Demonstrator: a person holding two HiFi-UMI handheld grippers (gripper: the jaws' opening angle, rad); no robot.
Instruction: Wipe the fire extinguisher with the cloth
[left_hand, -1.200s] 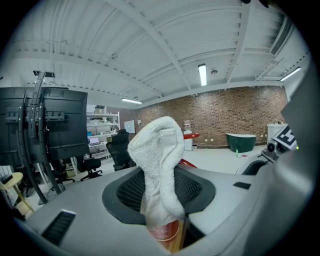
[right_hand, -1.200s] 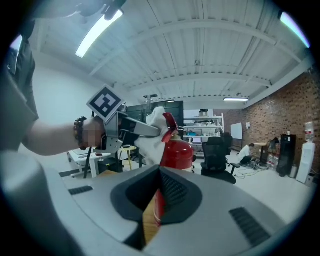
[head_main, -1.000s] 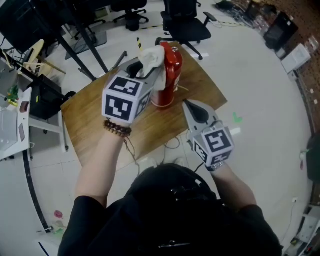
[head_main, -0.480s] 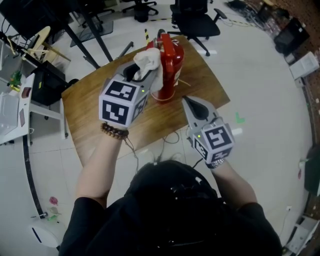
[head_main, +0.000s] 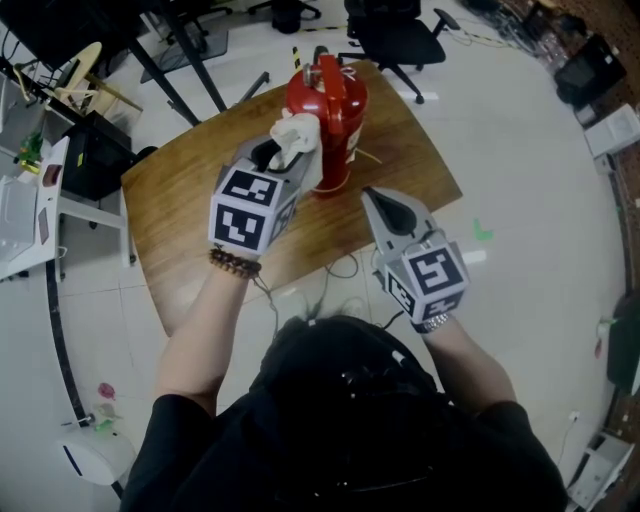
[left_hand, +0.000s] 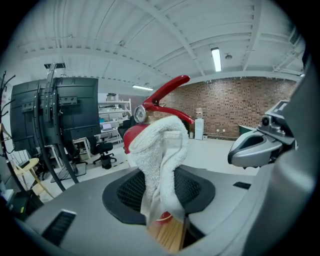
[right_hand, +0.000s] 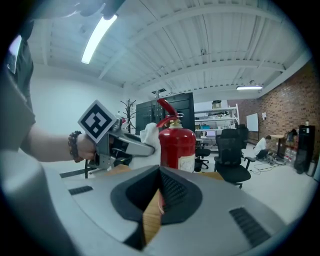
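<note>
A red fire extinguisher (head_main: 330, 110) stands upright on the far part of a wooden table (head_main: 190, 215). My left gripper (head_main: 298, 152) is shut on a white cloth (head_main: 292, 134), which presses against the extinguisher's left side about halfway up. In the left gripper view the cloth (left_hand: 161, 155) bulges out from between the jaws and hides most of the red cylinder (left_hand: 131, 139); its lever (left_hand: 167, 90) shows above. My right gripper (head_main: 373, 200) hovers over the table to the right of the extinguisher, shut and empty. From the right gripper view the extinguisher (right_hand: 177, 145) stands straight ahead with the cloth (right_hand: 150, 136) on its left.
A thin cable (head_main: 345, 268) lies on the table near its front edge. Black office chairs (head_main: 400, 35) stand beyond the table, black stand legs (head_main: 180, 70) to the far left, and a white desk (head_main: 30, 250) at the left edge.
The left gripper has slid the cloth downward along the extinguisher, from near the valve to the middle of the body. The right gripper has stayed where it was, still shut.
</note>
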